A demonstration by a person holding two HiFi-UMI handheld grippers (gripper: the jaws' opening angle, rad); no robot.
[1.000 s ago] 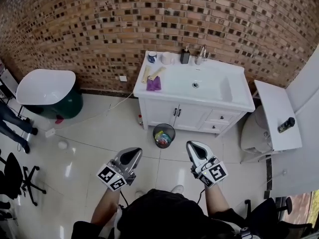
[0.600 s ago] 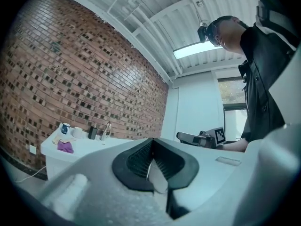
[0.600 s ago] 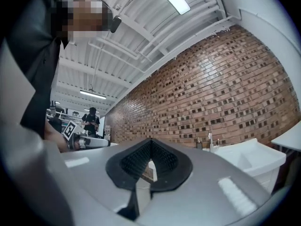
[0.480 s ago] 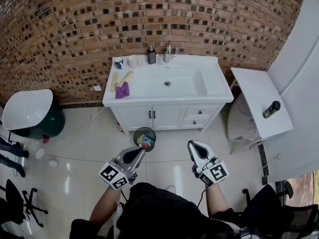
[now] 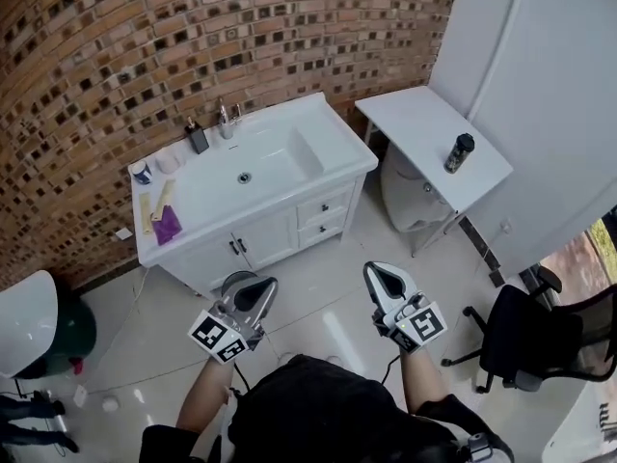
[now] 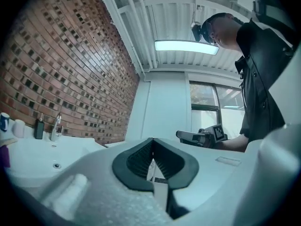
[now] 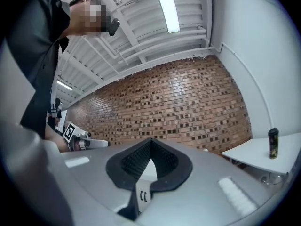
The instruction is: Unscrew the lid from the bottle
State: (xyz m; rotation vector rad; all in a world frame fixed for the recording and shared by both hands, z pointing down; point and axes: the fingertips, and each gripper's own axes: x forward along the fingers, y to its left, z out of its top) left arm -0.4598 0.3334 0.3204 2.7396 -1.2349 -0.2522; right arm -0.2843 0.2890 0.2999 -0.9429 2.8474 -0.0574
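Brick wall (image 5: 116, 56) backs a white sink cabinet (image 5: 289, 186) at left. The left gripper (image 5: 258, 292) and right gripper (image 5: 386, 280) hang over the tiled floor (image 5: 318, 302), each pinched together on nothing. Further right, the dark bottle (image 5: 459, 153), its lid (image 5: 465, 140) on, stands upright on a white table (image 5: 415, 123), well apart from both. A black chair (image 5: 540, 340) sits beside the right gripper.

Washroom-style studio: sink vanity (image 5: 337, 139), brick wall (image 5: 193, 37).

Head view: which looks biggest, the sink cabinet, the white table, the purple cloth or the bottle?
1. Sink cabinet
2. White table
3. Purple cloth and bottle: both look small and about alike, so I won't rank them.
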